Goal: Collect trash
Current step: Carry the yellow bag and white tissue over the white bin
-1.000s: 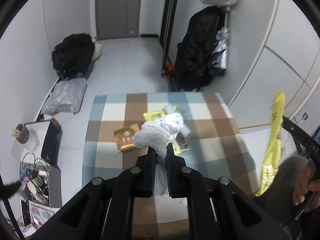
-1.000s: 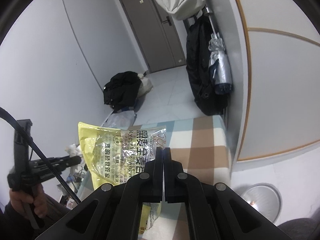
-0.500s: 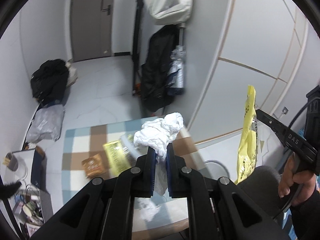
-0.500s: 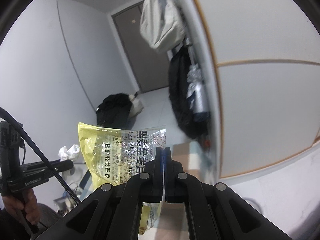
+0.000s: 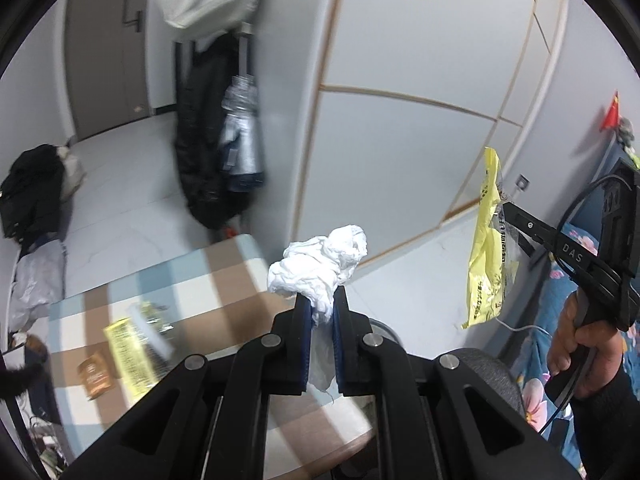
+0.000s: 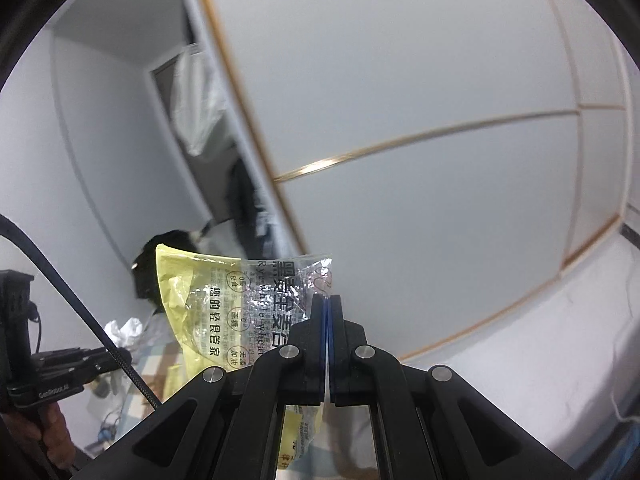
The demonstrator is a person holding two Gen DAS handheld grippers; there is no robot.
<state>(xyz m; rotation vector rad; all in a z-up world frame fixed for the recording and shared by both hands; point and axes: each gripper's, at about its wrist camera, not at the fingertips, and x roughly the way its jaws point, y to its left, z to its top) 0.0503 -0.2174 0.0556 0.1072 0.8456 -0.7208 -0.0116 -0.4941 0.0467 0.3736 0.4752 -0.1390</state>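
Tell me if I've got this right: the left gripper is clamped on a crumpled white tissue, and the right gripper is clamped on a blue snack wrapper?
Nearly. The wrapper is yellow with a clear printed panel, not blue; the right wrist view shows the right gripper shut on its edge. The rest holds: in the left wrist view the left gripper is clamped on the crumpled white tissue.

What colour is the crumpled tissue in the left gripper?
White. The crumpled tissue shows best in the left wrist view, pinched in the left gripper.
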